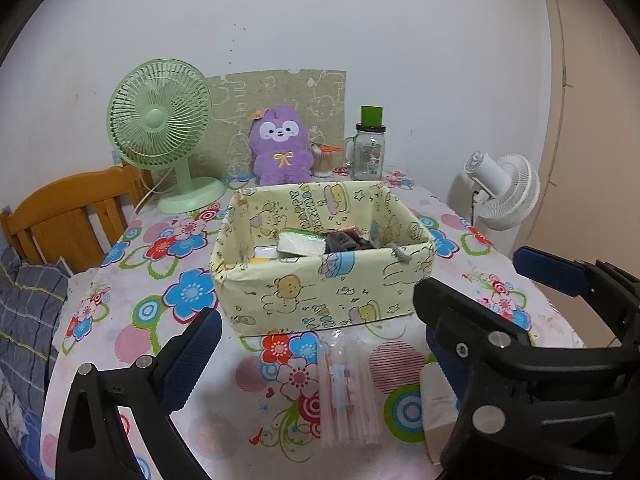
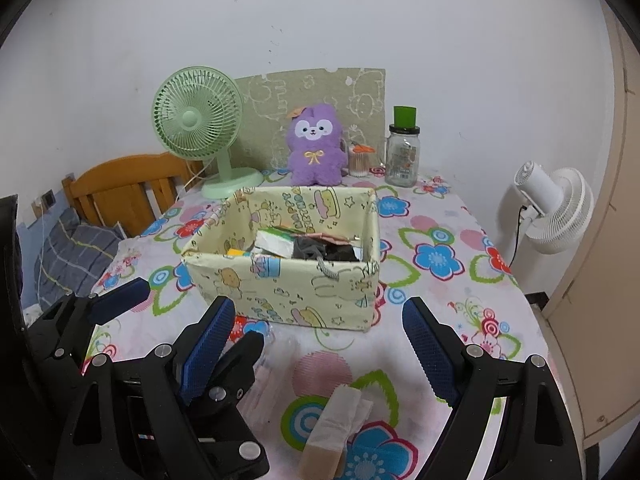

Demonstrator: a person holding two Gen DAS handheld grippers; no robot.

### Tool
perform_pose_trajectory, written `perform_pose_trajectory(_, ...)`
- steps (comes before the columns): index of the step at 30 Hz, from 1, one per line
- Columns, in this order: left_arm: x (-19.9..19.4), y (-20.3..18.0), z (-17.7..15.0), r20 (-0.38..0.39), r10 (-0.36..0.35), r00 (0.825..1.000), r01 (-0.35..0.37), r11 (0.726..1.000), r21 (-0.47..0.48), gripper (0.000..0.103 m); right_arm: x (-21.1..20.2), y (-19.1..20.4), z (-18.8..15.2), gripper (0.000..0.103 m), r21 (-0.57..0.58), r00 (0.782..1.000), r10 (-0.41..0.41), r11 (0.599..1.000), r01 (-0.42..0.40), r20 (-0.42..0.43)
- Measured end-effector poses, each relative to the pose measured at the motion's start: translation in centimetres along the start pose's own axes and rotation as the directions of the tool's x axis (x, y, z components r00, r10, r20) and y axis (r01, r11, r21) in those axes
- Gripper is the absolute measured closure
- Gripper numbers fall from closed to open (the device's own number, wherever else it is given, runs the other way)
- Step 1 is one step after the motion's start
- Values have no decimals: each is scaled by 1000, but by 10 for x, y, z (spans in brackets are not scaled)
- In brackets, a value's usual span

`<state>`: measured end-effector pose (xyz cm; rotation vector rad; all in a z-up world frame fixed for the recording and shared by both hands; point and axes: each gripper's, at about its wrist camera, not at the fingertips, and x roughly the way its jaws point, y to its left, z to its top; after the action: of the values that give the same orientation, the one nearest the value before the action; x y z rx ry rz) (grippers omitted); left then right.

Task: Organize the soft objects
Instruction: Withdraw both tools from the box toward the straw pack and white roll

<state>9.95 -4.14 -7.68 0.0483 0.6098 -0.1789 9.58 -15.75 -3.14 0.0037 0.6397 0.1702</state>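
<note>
Left tool (image 1: 316, 354) and right tool (image 2: 316, 344): both spread wide, holding nothing, hovering in front of fabric box (image 1: 320, 280). Clear packet (image 1: 348, 392) and tissue pack (image 2: 340, 424) on worktop (image 2: 440, 312) before box. Purple plush (image 1: 280, 148) behind box.

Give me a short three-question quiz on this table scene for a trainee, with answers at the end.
1. True or false: the left gripper holds something.
2. Which item lies nearest the right gripper: A) purple plush toy B) tissue pack C) glass jar?
3. Where does the clear plastic packet lie relative to the fabric storage box?

Key
1. False; it is open and empty.
2. B.
3. On the floral tablecloth, outside the box, on its near side.
</note>
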Motion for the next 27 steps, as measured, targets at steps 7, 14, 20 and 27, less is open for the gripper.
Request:
perform_pose_trajectory(7,6,-2,-14,-20,-15,1000,14,1000,-18,0,2,-1,-15,15,12,1000,-14,1000,14,-9)
perform_pose_trajectory(14,10,-3,-25,-37,-21,999,20,1000,-7,0,7,0,-26,15,10,1000,-17,1000,17,-24)
perform_pose_trajectory(20,18,-3,-36,-67,-27,997,27,1000,-5,0,16,-2,-39,15,18,999,-16,1000,17,-52)
perform_pose_trajectory(27,29,-3,-48,-92,-27,995,27,1000,-4,0,27,-7,-51,15,38,996,-23,999,27,-86)
